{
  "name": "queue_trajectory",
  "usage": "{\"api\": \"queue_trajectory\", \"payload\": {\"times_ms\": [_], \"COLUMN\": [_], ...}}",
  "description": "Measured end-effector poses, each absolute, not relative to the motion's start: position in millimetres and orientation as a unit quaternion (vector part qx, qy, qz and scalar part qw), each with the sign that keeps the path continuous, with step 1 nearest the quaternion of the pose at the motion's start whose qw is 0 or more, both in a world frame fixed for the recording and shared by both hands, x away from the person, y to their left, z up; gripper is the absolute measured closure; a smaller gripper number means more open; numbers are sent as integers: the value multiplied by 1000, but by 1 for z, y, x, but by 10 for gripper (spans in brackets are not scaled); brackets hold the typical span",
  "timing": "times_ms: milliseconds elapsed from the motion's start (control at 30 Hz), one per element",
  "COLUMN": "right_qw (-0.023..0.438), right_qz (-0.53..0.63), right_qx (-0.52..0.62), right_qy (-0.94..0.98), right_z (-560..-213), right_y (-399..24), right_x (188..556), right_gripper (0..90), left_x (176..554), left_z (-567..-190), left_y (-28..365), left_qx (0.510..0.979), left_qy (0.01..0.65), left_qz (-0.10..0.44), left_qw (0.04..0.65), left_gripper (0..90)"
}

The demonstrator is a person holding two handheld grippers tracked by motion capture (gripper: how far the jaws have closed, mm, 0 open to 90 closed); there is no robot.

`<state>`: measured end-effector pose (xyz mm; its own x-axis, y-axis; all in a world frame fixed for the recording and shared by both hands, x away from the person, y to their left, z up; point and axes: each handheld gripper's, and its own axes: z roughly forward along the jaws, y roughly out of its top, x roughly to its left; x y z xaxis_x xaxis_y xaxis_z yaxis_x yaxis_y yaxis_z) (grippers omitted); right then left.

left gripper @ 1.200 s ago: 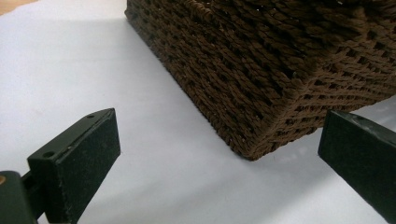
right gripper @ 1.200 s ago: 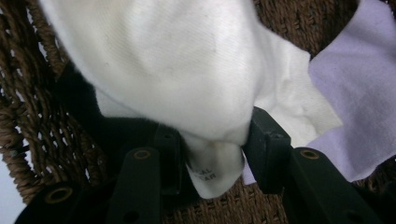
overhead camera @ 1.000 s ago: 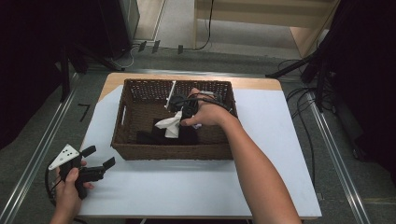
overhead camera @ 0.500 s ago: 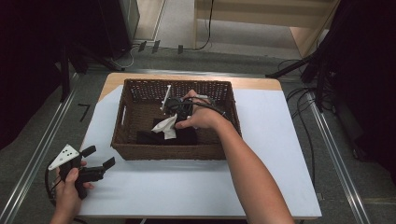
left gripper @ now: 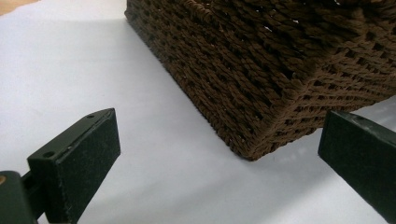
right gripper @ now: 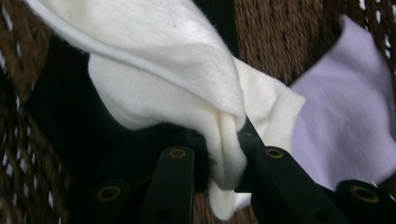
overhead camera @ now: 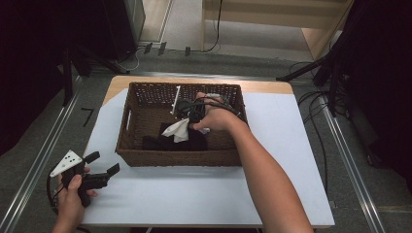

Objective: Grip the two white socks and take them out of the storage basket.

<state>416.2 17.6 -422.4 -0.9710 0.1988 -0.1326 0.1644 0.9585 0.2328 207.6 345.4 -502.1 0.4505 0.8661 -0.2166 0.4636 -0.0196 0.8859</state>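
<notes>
A brown wicker basket (overhead camera: pixel 145 109) stands on the white table sheet. Inside it my right gripper (overhead camera: pixel 190 116) is shut on a cream cloth (overhead camera: pixel 178 130), lifted a little above a black cloth (overhead camera: pixel 158 142) on the basket floor. In the right gripper view the cream cloth (right gripper: pixel 187 70) is pinched between the two black jaws, with a pale lilac cloth (right gripper: pixel 345 126) beside it. My left gripper (overhead camera: pixel 102 167) rests open near the table's front left corner, off the basket's corner (left gripper: pixel 261 135), with nothing between its jaws.
The white sheet (overhead camera: pixel 204 194) covers the table in front of the basket. Metal rails run along the floor on both sides. Cables (overhead camera: pixel 316 104) lie on the floor at the right, and a wooden bench (overhead camera: pixel 272 12) stands at the back.
My right gripper has shifted slightly left and up inside the basket, the cream cloth hanging from it. The left gripper has stayed put.
</notes>
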Motion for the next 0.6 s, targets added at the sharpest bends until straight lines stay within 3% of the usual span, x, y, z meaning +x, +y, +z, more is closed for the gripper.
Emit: {"api": "queue_trajectory", "payload": {"times_ms": [600], "right_qw": [72], "right_qz": [84], "right_qx": [107], "right_qy": [988], "right_z": [-385], "right_y": [-42], "right_x": [417], "right_gripper": [813], "left_x": [208], "left_z": [-502], "left_y": [345], "left_qx": [685], "left_qy": [487], "left_qz": [200], "left_qw": [504], "left_gripper": [1]}}
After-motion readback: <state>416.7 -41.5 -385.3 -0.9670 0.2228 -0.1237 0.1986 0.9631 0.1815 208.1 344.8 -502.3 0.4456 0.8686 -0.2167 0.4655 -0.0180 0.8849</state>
